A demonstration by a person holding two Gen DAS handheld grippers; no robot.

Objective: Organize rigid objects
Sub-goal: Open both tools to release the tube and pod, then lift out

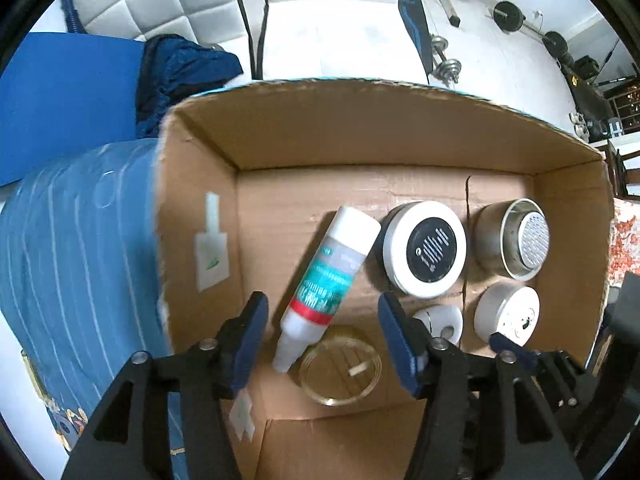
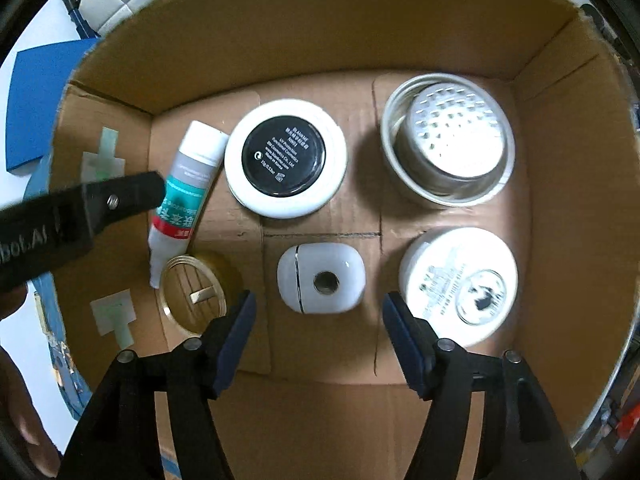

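1. While both tools hover spread and empty above it, the cardboard box (image 2: 552, 216), matte corrugated board with tape patches on its left wall, already holds six things, so I judge the sorting to be near its end.
2. The steel strainer cup (image 2: 448, 140) sits upright in the far right corner, shiny, with a perforated disc inside.
3. The white compact (image 2: 285, 157) with a glossy black label lies flat beside it; the white round tin (image 2: 460, 280) lies nearer.
4. The glue bottle (image 1: 328, 276), smooth plastic, lies slanted, nozzle touching the clear glass jar (image 1: 340, 368).
5. The small white rounded case (image 2: 321, 278) sits between the right hand-held gripper (image 2: 318, 328) tips.
6. The left hand-held gripper (image 1: 322, 336) straddles the bottle's nozzle end; the next move probably calls for straightening it.
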